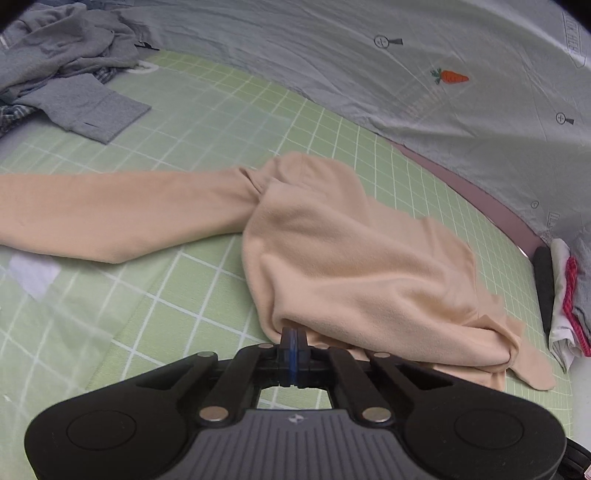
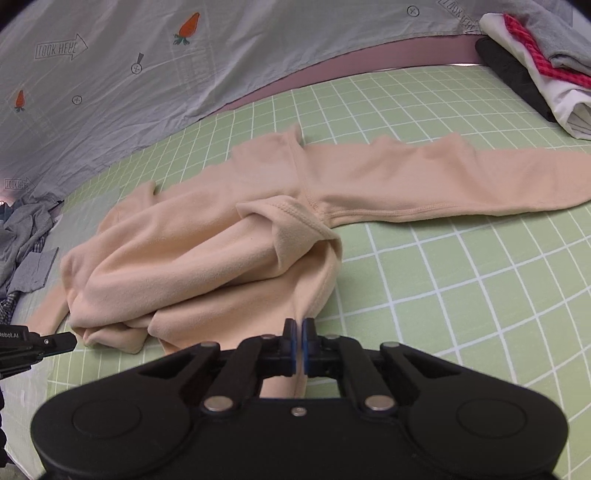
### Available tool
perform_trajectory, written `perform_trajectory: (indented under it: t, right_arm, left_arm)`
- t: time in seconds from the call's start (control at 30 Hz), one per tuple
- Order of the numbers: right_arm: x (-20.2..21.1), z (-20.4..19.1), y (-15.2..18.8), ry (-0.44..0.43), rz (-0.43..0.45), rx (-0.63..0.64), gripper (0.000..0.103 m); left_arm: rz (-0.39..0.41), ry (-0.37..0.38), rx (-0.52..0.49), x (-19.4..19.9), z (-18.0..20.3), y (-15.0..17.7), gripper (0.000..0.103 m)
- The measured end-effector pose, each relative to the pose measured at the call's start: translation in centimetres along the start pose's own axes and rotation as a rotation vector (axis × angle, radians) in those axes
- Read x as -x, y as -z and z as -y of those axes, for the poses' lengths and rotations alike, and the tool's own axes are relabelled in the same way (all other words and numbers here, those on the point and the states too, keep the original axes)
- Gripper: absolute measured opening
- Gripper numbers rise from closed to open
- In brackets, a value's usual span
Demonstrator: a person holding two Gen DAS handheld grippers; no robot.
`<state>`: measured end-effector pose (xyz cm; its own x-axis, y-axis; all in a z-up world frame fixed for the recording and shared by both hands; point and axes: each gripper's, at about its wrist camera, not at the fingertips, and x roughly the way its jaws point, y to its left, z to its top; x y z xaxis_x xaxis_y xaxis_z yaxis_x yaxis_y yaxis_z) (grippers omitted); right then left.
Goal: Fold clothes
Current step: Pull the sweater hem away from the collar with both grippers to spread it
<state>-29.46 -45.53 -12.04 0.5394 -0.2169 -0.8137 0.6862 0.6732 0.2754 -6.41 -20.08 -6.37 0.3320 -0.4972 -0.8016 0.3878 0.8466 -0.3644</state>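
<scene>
Grippers (image 1: 293,334) (image 2: 299,325) at garment (image 1: 351,266) hem.

You can read "LOOK HERE" inside an arrow (image 2: 61,47) printed on the grey sheet (image 2: 110,74), left of the carrot print (image 2: 188,26). "Robot.AI" stands on the left gripper (image 2: 55,341), low at the left edge.
</scene>
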Motion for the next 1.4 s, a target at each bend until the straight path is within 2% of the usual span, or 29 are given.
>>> perform_trajectory:
  t: [0.03,0.17,0.23,0.3,0.4,0.5,0.6,0.73,0.87,0.93,0.97,1.0,1.1,1.2,1.33,1.4]
  right_arm:
    - [0.5,0.1,0.1,-0.007,0.012,-0.008,0.003]
    - [2.6,0.6,0.7,-0.035,0.061,-0.04,0.003]
    - [3.5,0.8,1.1,-0.045,0.083,-0.056,0.003]
    - [3.8,0.7,1.8,-0.022,0.075,-0.063,0.003]
    - [4.3,0.5,2.8,0.012,0.063,-0.075,0.003]
    - [4.2,0.5,3.7,0.034,0.046,-0.074,0.003]
    - [3.9,0.9,4.1,0.036,0.035,-0.088,0.003]
    - [4.0,1.1,3.9,0.033,0.036,-0.088,0.003]
    - [3.8,1.1,3.5,0.034,0.04,-0.09,0.003]
    - [3.8,1.2,3.4,0.04,0.049,-0.093,0.003]
    - [3.8,1.3,3.3,0.04,0.052,-0.1,0.003]
    - [3.8,1.4,3.3,0.041,0.055,-0.105,0.003]
    - [4.0,1.5,3.1,0.044,0.066,-0.098,0.003]
    - [4.6,1.5,2.9,0.047,0.08,-0.086,0.003]
    - [6.7,1.8,2.7,0.054,0.118,-0.074,0.003]
    - [8.0,2.1,2.7,0.051,0.139,-0.077,0.003]
  left_arm:
    - [0.017,-0.006,0.008,0.8,-0.4,0.0,0.0]
    - [-0.022,-0.003,0.021,1.1,-1.1,1.2,0.001]
    - [-0.041,-0.001,0.027,1.2,-1.5,1.8,0.009]
    - [-0.06,0.002,0.031,1.4,-1.8,2.3,0.024]
    - [-0.075,0.023,0.001,1.0,-1.3,2.8,0.035]
    - [-0.096,0.033,0.002,-0.5,-0.6,2.9,0.037]
    - [-0.121,0.074,0.012,-2.0,0.4,2.6,0.04]
    - [-0.142,0.097,0.01,-4.1,2.2,2.2,0.048]
    - [-0.164,0.071,-0.032,-6.2,3.8,2.4,0.048]
    - [-0.176,0.049,-0.034,-6.9,4.0,2.4,0.043]
    - [-0.18,0.046,-0.03,-7.1,3.9,2.4,0.024]
    - [-0.182,0.058,-0.024,-7.1,3.8,2.4,0.018]
    - [-0.173,0.06,-0.064,-6.5,3.8,2.4,0.012]
    - [-0.157,0.074,-0.118,-4.0,3.3,2.0,0.011]
    - [-0.126,0.087,-0.166,1.9,1.3,1.1,0.01]
    - [-0.11,0.067,-0.19,4.2,0.1,0.9,0.01]
